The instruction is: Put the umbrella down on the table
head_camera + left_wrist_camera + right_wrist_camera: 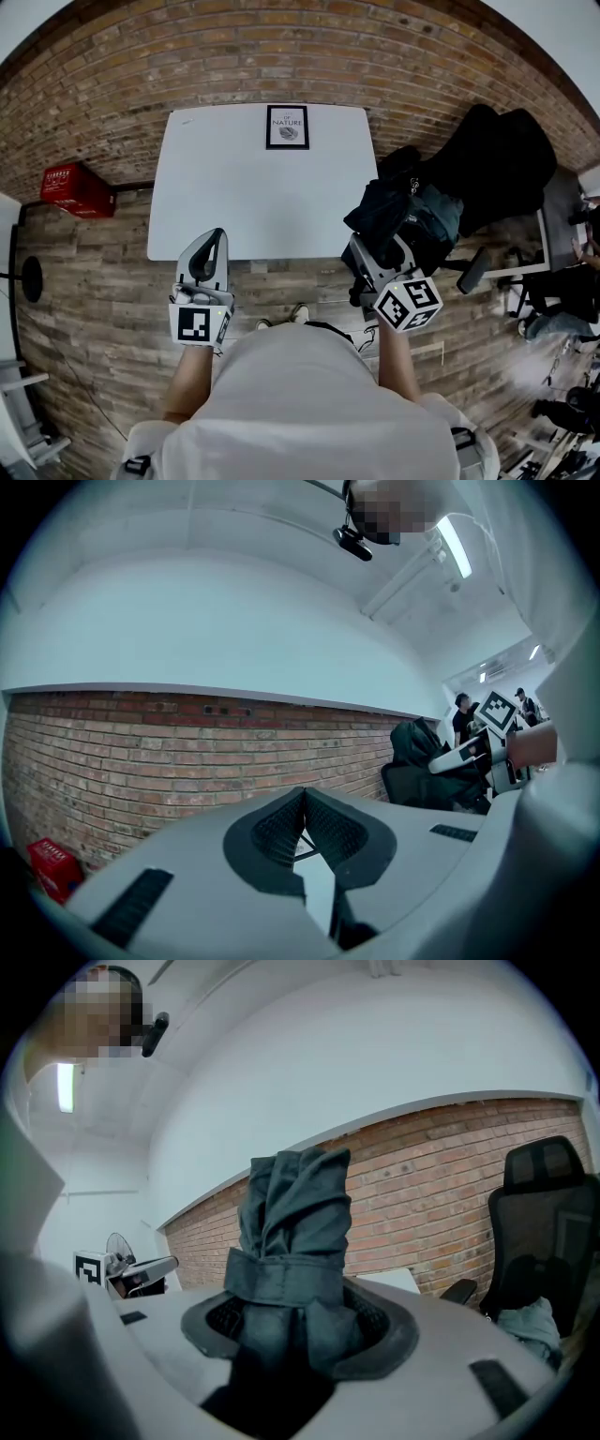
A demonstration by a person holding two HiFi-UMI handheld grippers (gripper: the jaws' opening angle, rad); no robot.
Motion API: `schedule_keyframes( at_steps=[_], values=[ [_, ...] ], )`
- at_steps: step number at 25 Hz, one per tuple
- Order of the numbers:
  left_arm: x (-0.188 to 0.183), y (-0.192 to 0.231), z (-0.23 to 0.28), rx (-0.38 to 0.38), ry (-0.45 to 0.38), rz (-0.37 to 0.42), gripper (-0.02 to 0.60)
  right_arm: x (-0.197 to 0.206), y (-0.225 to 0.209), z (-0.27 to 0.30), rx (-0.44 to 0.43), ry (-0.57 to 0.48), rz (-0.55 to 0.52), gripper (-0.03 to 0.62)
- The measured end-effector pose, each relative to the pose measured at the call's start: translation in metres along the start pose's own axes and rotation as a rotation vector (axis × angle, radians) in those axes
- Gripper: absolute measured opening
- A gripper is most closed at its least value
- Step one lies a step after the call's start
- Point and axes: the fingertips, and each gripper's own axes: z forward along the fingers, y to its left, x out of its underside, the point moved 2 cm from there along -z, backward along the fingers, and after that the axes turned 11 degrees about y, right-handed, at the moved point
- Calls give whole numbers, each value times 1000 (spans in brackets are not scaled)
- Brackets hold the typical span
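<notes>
Status: the put-down is not done. Umbrella (292, 1241) is folded, strap wrapped round it, and sits clamped in the right gripper (292, 1321). Its fingers (382, 1324) are part open, pressing on the bundle just below the strap, with the canopy end sticking out past the tips.

In the head view the right gripper (377, 255) is centre-right of frame, just off the tabletop's (234, 187) right front corner. The umbrella is in the air beside the tabletop and not touching it.

Left gripper (302, 797) is empty, with fingers (274, 829) closed tip to tip and only brick wall (141, 761) beyond them. In the head view it hangs at the tabletop's front edge, lower left of centre (214, 246).

Tabletop is mostly bare. A framed print (287, 127) stands at the far edge, top centre of frame, well apart from where the umbrella would land. An office chair (506, 150) is off to the upper right.

Left to do, my read:
- swing the right gripper over the tabletop
- lower until the umbrella lies on it
- open the fingers and back off
</notes>
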Motion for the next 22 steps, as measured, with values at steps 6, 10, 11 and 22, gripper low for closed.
schedule_keyframes(
  at_steps=[6,10,11,22],
  values=[
    [0,-5,6,-4,0,-12,23,0,-8,-2,0,23,-8,246],
    [3,-5,5,-21,3,-17,23,-3,-13,3,-7,24,-10,246],
    [4,-5,5,-29,6,-19,23,-3,-14,3,-9,24,-11,247],
    [7,-8,3,-58,18,-23,23,6,-9,22,-72,69,-15,246]
  ],
)
